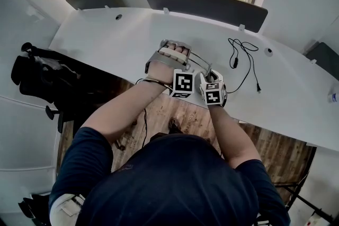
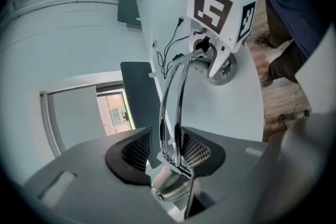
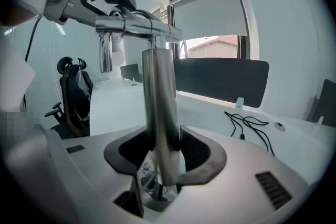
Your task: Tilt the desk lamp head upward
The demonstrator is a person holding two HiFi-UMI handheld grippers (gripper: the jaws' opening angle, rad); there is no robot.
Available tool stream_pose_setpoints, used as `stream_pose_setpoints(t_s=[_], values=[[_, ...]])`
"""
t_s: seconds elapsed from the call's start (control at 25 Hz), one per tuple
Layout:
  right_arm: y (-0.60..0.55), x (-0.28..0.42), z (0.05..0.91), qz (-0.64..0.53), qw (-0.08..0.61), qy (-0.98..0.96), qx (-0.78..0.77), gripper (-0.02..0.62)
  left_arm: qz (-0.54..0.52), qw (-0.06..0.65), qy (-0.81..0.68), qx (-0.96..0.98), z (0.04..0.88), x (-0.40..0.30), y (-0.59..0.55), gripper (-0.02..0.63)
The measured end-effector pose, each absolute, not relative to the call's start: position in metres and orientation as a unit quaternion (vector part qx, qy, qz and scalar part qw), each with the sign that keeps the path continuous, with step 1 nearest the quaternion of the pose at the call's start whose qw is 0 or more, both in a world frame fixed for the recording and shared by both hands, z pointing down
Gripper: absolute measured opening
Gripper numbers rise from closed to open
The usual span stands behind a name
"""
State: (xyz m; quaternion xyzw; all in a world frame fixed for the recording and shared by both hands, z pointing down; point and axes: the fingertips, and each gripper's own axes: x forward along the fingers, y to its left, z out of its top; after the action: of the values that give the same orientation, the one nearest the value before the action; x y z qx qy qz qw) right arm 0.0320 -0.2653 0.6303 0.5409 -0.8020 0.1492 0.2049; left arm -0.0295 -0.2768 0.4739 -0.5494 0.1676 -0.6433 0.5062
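Observation:
The chrome desk lamp stands on the white desk (image 1: 106, 39). Its round base (image 2: 223, 73) and upright post (image 3: 160, 113) are at the front edge, and two thin arm rods (image 2: 176, 97) lead to the small chrome lamp head (image 2: 169, 186). My left gripper (image 2: 167, 150) (image 1: 170, 46) is open at the head end. The rods run between its jaws, close to the right pad, with a gap on the left. My right gripper (image 3: 164, 152) (image 1: 212, 75) is shut on the post just above the base, pads against both sides.
A black cable (image 1: 241, 58) lies on the desk to the right of the lamp. Dark divider panels (image 1: 206, 5) line the far edge under a window. A black office chair (image 1: 37, 71) stands off the desk's left end. The desk's near edge runs right under both grippers.

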Motion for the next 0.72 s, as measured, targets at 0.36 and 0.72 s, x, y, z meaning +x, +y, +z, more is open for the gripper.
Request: stream_pose_setpoints(t_s=[0.36,0.72], values=[[-0.265,0.031,0.631,0.147,0.221,-0.801,0.536,0.17,-0.638,0.51,0.152,-0.556,0.463,-0.022,-0.27,0.1],[-0.263,0.03,0.634,0.137,0.245,-0.799,0.531,0.17,-0.664,0.522,0.12,-0.521,0.45,-0.005,-0.264,0.101]])
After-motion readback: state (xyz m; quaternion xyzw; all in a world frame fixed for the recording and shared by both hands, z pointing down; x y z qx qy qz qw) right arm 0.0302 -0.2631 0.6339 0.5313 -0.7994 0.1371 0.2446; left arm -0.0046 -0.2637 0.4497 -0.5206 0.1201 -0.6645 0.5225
